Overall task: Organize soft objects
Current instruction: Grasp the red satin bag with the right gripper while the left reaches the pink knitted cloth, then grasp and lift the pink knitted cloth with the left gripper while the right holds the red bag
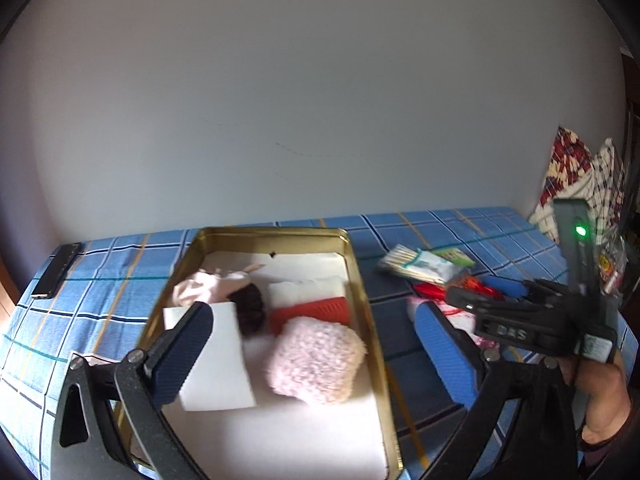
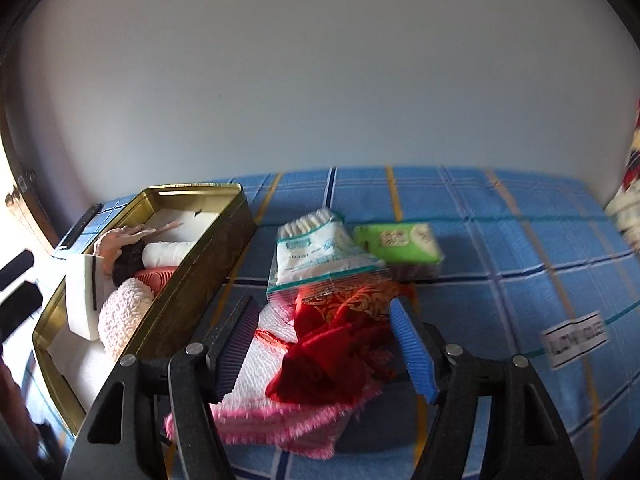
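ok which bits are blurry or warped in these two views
Left wrist view: fisheye bends the tin rim, and the right gripper smears. Right wrist view: the pink cloth fringe and white label streak with motion, and daylight blows out the left edge.

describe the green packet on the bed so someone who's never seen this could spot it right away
Start at the gold tin on the blue checked bedspread; a small pile of things lies on the cloth beside it. At the pile's far edge, toward the wall, next to the clear bag of cotton swabs, lies the green packet. It is the only bright green, block-shaped thing there, with a pale label on top.
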Demonstrator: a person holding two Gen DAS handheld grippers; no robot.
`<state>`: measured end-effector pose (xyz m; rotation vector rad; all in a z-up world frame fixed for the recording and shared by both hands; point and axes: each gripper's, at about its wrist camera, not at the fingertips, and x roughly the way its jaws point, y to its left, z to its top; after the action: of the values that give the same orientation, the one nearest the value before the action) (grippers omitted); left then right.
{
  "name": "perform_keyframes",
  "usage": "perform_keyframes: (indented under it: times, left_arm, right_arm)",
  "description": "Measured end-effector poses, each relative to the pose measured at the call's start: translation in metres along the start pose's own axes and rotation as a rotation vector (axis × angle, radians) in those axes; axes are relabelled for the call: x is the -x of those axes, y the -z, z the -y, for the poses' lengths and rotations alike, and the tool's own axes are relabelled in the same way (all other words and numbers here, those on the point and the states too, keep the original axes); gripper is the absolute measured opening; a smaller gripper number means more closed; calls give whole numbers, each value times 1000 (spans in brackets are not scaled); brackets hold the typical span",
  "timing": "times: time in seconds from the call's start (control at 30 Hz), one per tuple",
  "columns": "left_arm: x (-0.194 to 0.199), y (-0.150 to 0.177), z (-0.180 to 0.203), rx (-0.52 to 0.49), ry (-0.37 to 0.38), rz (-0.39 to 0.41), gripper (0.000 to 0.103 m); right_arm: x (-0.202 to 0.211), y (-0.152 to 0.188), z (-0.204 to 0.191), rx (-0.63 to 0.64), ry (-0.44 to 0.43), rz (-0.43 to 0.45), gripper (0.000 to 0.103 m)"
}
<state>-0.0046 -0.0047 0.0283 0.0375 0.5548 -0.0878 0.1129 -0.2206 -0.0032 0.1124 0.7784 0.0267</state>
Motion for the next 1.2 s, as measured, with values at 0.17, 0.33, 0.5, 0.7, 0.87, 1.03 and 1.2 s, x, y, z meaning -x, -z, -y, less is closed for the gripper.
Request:
perform_keyframes:
  times: [0.17,0.33,0.5,0.7,0.87,1.03,1.2]
  left_arm:
    - [-3,0,19,-42,3,-17,103]
    - [-8,1,33,-58,12,-32,103]
    - [-9,3,48,-83,26,-37,103]
    - [-12,6,66,-104,47,-48,103]
    - [-11,7,82,-115,74,-60,103]
    - [-18,9,108,-155,83,-83,103]
    - [-36,12,129,-184,88,-127,102]
  right_arm:
    - [-26,0,11,-38,-2,-72,70]
    - [-26,11,14,-28,-28,-77,46]
    - [-12,20,19,-28,-59,-43,37]
    - [18,28,33,-67,-119,30,37]
    - [35,36,46,-91,-60,78,37]
    - [44,41,54,-83,58,134,37]
    - [48,46,58,-68,128,164,37]
